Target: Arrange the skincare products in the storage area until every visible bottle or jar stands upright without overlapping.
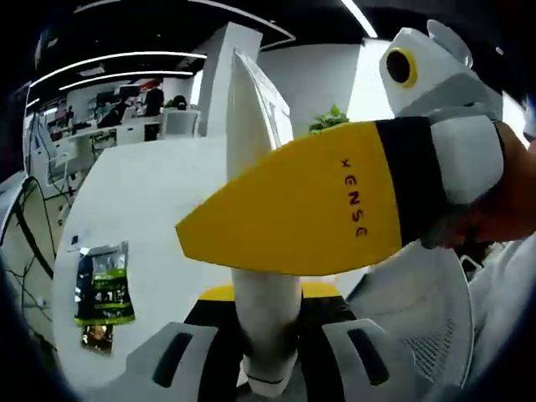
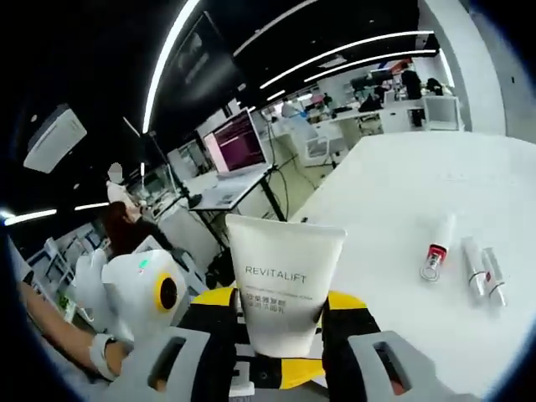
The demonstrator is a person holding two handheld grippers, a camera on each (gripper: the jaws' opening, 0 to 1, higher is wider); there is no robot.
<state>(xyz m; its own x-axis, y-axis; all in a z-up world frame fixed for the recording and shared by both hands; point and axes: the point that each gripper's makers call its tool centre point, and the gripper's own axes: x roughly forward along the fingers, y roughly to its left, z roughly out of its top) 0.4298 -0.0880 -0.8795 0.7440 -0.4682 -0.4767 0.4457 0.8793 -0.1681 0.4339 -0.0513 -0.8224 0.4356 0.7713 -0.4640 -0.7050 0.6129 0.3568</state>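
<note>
The left gripper [image 1: 270, 331] has its jaws pinching a tall white squeeze tube [image 1: 251, 167], seen edge-on in the left gripper view and rising straight up from between them. Crossing in front of that tube from the right is the right gripper [image 1: 276, 219], a yellow wedge-shaped jaw with a black band and white body, a hand behind it. In the right gripper view the right gripper [image 2: 280, 352] is clamped on the same white tube [image 2: 283, 280], printed REVITALIFT, crimped flat end up, and the left gripper [image 2: 142, 293] sits just off to its left. Right of the tube, well apart on the white table [image 2: 394, 176], lie three small slim tubes [image 2: 469, 264]. Left of the left gripper's tube, a green-and-black packet [image 1: 105, 285] lies flat on the table.
</note>
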